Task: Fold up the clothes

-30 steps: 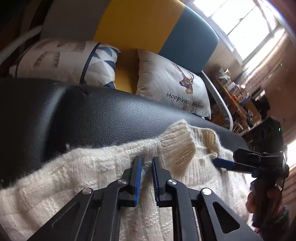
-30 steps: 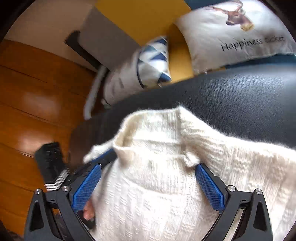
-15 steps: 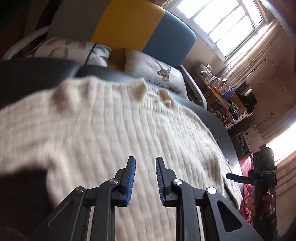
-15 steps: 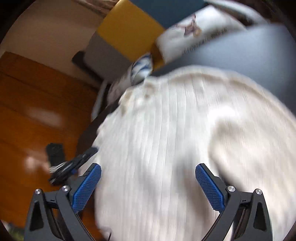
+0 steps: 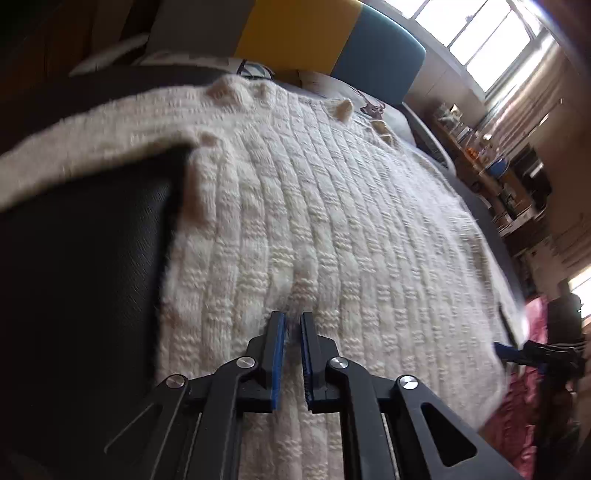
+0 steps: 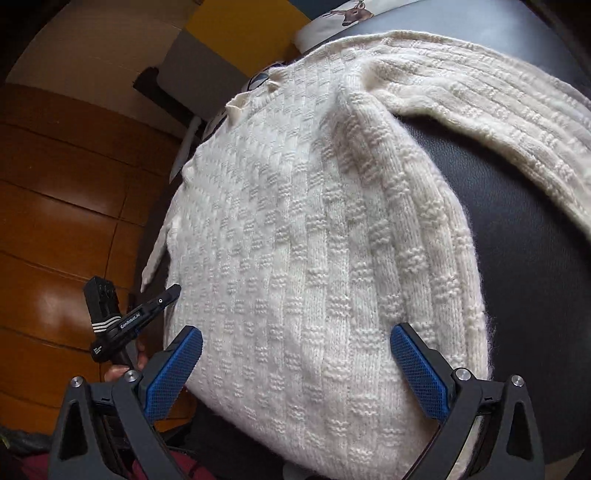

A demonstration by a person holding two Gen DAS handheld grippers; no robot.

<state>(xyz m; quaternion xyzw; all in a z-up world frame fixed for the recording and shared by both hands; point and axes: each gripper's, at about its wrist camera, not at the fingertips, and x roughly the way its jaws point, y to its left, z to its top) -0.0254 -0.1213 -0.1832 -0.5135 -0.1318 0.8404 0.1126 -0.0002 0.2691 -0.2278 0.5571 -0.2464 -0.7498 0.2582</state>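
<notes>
Now a cream knitted sweater [image 5: 332,206] lies spread flat on a black leather surface [image 5: 81,266], its neck end toward the deer-print pillow [image 6: 343,18] and the yellow and blue backrest [image 5: 295,29] beyond. One sleeve [image 6: 491,110] stretches away from the body across the black leather. The left gripper [image 5: 292,332] sits at the sweater's hem edge, its blue-padded fingers [image 5: 277,354] nearly closed with a narrow gap between them; knit fabric bunches up just ahead of the tips, but whether any of it is pinched cannot be told. The right gripper [image 6: 295,365] hovers over the hem edge too, its fingers [image 6: 417,369] spread wide apart with the sweater's body showing between them, gripping nothing. Beside the sweater, wooden flooring [image 6: 55,221] shows past the edge of the leather.
</notes>
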